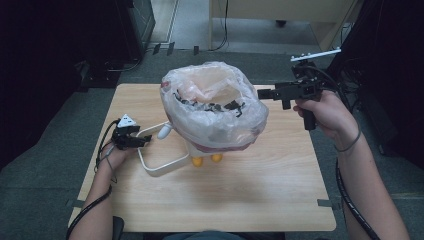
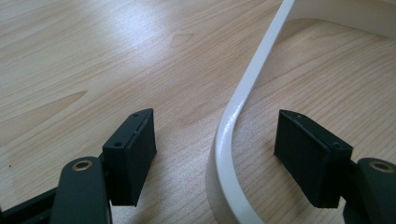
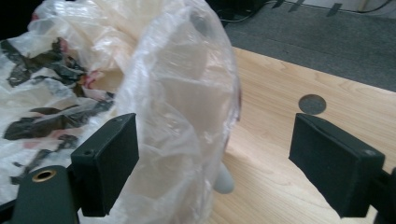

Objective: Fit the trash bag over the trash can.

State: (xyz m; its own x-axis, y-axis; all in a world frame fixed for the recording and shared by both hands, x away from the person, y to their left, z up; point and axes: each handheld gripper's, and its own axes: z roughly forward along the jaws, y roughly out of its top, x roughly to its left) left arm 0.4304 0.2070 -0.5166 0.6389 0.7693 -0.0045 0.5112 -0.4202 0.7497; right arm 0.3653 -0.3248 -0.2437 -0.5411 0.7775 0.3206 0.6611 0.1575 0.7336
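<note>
The wooden table (image 1: 240, 195) is the largest surface, pale, smooth and lightly grained. On it stands a small bin (image 1: 207, 150) with orange feet, lined with a thin, crinkled, translucent plastic bag (image 1: 215, 107) that balloons over its rim and carries black print. A flat, glossy white handle (image 1: 160, 167) loops from the bin down onto the tabletop.

The right gripper (image 1: 265, 93) is level with the bag's top edge. In the right gripper view its jaws stand apart; the bulging film (image 3: 187, 107) lies between them, against the left pad, with a wide gap to the right pad, so nothing is pinched yet. The left gripper (image 1: 142, 140) rests low on the table, jaws likewise apart, with the curved handle strip (image 2: 233, 140) between them, nearer the right pad but touching neither.

The step in hand looks like taking hold of the bag's rim while the bin is steadied by its handle. To do it well, the left jaws should probably close squarely across the strip's flat faces, since the gloss may slip. The right jaws would do best to gather a fold of film rather than a single layer, and close gently, as such thin plastic tears or slides easily.
</note>
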